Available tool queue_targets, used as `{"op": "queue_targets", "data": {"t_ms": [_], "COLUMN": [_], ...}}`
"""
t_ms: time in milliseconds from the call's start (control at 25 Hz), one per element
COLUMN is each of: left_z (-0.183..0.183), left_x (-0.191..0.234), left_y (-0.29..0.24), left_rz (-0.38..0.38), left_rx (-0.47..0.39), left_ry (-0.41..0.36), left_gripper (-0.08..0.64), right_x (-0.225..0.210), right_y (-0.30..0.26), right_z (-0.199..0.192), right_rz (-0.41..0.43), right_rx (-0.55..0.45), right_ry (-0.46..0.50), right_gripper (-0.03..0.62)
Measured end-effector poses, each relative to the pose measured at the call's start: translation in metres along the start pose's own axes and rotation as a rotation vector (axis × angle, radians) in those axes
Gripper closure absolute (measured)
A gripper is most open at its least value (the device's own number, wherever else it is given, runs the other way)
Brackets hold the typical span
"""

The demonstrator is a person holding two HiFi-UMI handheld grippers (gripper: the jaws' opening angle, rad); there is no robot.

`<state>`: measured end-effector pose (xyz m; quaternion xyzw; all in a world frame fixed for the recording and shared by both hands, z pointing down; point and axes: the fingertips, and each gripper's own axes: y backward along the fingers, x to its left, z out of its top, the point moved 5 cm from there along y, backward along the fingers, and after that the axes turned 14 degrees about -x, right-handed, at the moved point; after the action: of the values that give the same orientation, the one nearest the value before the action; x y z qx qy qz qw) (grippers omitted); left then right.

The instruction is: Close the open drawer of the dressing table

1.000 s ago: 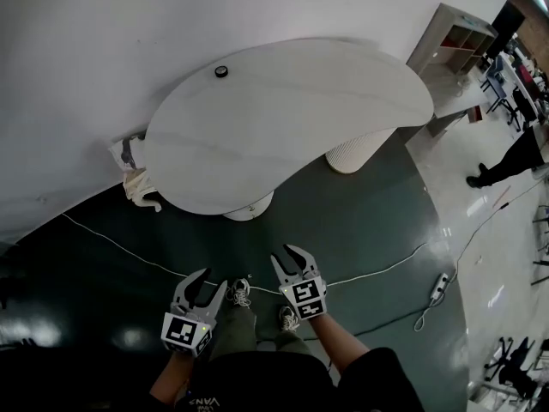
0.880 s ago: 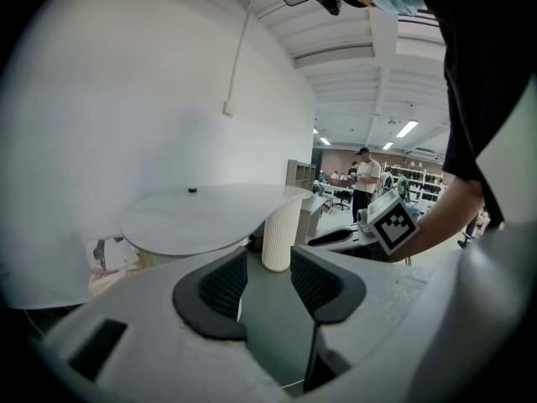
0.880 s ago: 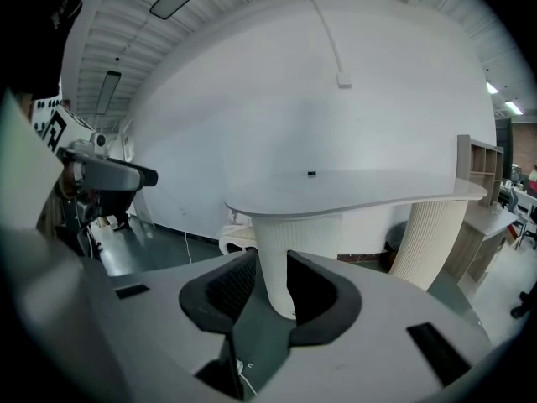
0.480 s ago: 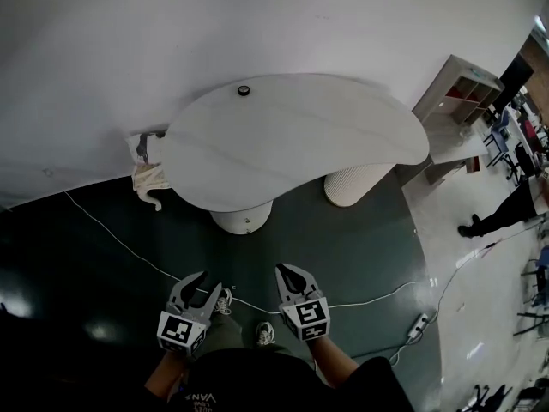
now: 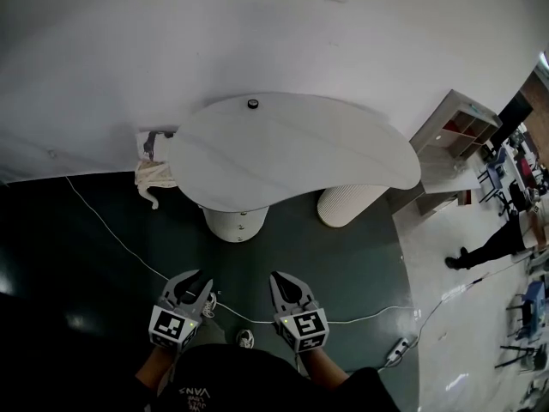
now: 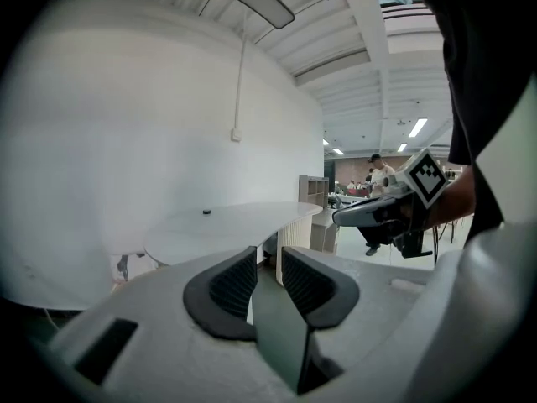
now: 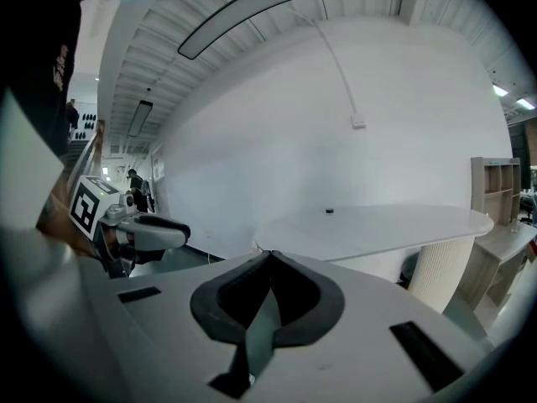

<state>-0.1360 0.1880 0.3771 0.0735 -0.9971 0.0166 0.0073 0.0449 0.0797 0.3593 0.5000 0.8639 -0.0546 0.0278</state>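
Dressing table [image 5: 292, 148] stands in the middle of the head view against the white wall [image 5: 129, 41]. Its curved white tabletop rests on a round base [image 5: 236, 223] at lower left and a ribbed pedestal [image 5: 350, 204] at lower right, and a small dark round object [image 5: 252, 103] sits near the top edge. From this steep angle the drawer itself cannot be made out. A pale cloth bundle [image 5: 154, 174] lies on the floor just beside the table's left end. Both tools are at the bottom of the frame, well apart from the table, with a stretch of dark floor [image 5: 86, 273] and a white cable [image 5: 111, 234] between them and it. The left tool [image 5: 202, 286] sits lower left with its jaws closing; a narrow gap remains and nothing is between them. The right tool [image 5: 279, 280] is just right of it, its jaws pressed fully together and empty. Both point up the frame toward the table, which appears beyond the jaws in each gripper view. A light shelf unit [image 5: 459, 131] stands at the right edge, and a power strip [image 5: 396, 348] lies at lower right.
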Motion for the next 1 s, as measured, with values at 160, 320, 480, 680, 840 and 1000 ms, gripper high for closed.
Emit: {"op": "queue_targets", "data": {"t_ms": [160,320,480,680,840,1000], "left_z": [0.017,0.03,0.04,0.045,0.043,0.051], "left_x": [-0.01,-0.014,-0.018,-0.022,-0.023,-0.026], "left_y": [0.0,0.001,0.006,0.008,0.013,0.014], "left_rz": [-0.012,-0.021,-0.015,0.004,0.02,0.033], "left_rx": [-0.02,-0.062,-0.063,-0.064,-0.031,-0.022], "left_ry": [-0.018,-0.023,-0.024,-0.042,-0.05,-0.045], "left_gripper": [0.479,0.513,0.528,0.535,0.538,0.541], "right_x": [0.006,0.012,0.016,0.016,0.016,0.019], "right_y": [0.012,0.016,0.021,0.027,0.03,0.029], "right_z": [0.017,0.031,0.045,0.053,0.054,0.054], "right_rz": [0.041,0.064,0.073,0.082,0.082,0.098], "right_rx": [-0.008,-0.032,-0.046,-0.046,-0.044,-0.048], "right_ry": [0.028,0.029,0.026,0.047,0.063,0.096], "right_gripper": [0.589,0.589,0.589,0.59,0.591,0.591]}}
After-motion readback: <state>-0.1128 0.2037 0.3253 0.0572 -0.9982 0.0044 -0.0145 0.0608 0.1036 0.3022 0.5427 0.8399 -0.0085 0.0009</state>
